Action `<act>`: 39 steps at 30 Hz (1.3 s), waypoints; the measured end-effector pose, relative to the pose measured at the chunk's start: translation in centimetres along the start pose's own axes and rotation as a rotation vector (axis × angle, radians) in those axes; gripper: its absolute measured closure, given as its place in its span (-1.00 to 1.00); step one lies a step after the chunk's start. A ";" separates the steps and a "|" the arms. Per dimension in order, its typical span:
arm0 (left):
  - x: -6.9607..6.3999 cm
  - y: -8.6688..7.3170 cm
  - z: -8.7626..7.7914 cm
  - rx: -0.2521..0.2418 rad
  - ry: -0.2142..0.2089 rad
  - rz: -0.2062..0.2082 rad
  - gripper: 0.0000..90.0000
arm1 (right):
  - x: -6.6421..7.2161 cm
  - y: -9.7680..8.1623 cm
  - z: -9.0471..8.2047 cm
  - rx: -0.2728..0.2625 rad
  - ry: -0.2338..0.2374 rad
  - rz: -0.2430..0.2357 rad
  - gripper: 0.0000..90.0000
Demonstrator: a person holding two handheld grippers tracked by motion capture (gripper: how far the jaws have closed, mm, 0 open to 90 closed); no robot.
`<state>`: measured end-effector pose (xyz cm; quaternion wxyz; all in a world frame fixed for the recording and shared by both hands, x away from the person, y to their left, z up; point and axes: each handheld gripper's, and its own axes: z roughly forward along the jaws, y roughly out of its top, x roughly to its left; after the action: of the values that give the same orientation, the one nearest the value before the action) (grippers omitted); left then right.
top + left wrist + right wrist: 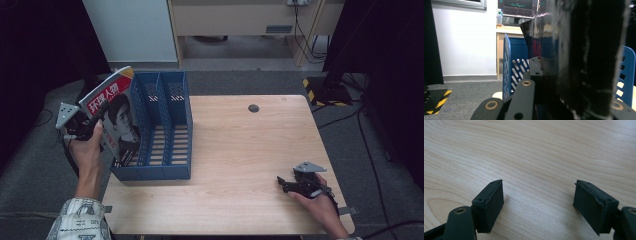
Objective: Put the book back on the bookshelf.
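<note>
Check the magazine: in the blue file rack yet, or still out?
Partly in. The magazine, clamped in the left gripper, leans tilted at the blue file rack's left compartment, its top well above the rim.

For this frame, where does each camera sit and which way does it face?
High view: above the person's side, looking forward and down on the table; both forearms enter from below.
Left gripper view: rides the left gripper, looking along its jaws at the magazine clamped between them.
Right gripper view: rides the right gripper, facing down at bare wood between open jaws.
Shared: high and left gripper views both show the blue file rack.
</note>
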<state>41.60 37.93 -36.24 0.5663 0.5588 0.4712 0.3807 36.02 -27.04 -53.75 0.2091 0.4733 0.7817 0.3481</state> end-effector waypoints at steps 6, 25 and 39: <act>0.0 -0.7 0.1 0.003 0.000 -0.008 0.93 | 0.0 0.0 0.0 0.000 0.000 0.000 -0.46; 0.9 -2.5 -0.3 0.003 0.019 -0.049 0.92 | 0.0 0.0 0.0 0.000 -0.001 0.000 -0.46; 1.5 -2.6 -0.6 0.037 0.036 -0.053 0.91 | 0.0 0.0 0.0 0.000 0.000 0.001 -0.46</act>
<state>41.20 39.32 -38.89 0.5570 0.5498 0.5030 0.3669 36.01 -27.03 -53.75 0.2092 0.4736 0.7815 0.3481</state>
